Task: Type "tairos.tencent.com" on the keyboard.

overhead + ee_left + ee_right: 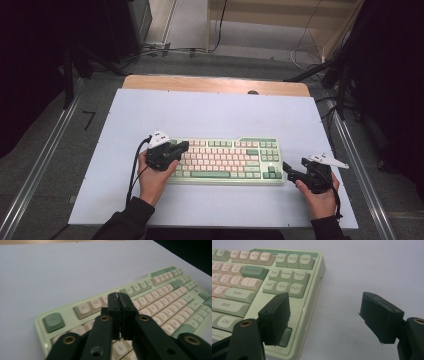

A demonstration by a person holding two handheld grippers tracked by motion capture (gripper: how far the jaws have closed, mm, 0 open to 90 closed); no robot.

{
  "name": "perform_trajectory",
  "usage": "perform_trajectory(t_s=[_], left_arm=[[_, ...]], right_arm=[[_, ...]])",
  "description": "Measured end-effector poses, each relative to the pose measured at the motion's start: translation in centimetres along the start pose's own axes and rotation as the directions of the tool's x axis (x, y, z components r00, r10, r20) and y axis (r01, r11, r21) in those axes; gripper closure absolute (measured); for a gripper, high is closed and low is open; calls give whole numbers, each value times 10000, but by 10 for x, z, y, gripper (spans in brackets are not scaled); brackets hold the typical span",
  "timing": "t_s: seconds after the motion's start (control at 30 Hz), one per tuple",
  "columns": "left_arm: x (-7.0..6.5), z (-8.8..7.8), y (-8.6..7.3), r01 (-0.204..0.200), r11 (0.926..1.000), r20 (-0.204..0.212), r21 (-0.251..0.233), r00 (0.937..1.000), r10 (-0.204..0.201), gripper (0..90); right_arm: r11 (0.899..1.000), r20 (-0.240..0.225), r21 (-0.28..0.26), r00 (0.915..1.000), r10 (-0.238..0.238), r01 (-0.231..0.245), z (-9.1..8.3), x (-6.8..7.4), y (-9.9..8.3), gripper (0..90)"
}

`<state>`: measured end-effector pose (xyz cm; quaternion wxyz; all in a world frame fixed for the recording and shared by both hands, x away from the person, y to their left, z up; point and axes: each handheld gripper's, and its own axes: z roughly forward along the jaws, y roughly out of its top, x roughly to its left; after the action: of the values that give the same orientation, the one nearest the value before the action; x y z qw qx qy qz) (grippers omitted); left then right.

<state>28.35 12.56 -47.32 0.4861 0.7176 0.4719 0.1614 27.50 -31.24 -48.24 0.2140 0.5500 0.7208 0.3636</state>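
keyboard [227,161] mid tabletop [210,112], bare surface all round | left hand-held gripper [183,146] jaws closed, empty, over keyboard's left end | right hand-held gripper [286,167] jaws apart, empty, straddling keyboard's right edge

Glossy green plastic keyboard [309,302] w/ matt keycaps; smooth matt white table [210,112].

Black tongs [184,146] with brass rivets, trailing cables; dark sleeves [127,220].
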Motion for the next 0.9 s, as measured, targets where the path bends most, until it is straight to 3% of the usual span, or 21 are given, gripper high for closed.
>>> perform_trajectory(t_s=[0.1, 0.5, 0.9], left_arm=[[-6, 10, 1, -259, 9994, 68, 232, 9996, 257, 900], [-22, 34, 2, -366, 9949, 480, 938, 9983, 322, 900], [-26, 42, 0, -382, 9903, 632, 1335, 9975, 299, 900]], right_arm=[[10000, -12, -2, 10000, 7, -7, 0, 0, 0, 227], [10000, -38, -19, 10000, 19, -19, 0, 0, -1, 230], [10000, -56, -3, 10000, -17, 17, 0, 0, -1, 232]])
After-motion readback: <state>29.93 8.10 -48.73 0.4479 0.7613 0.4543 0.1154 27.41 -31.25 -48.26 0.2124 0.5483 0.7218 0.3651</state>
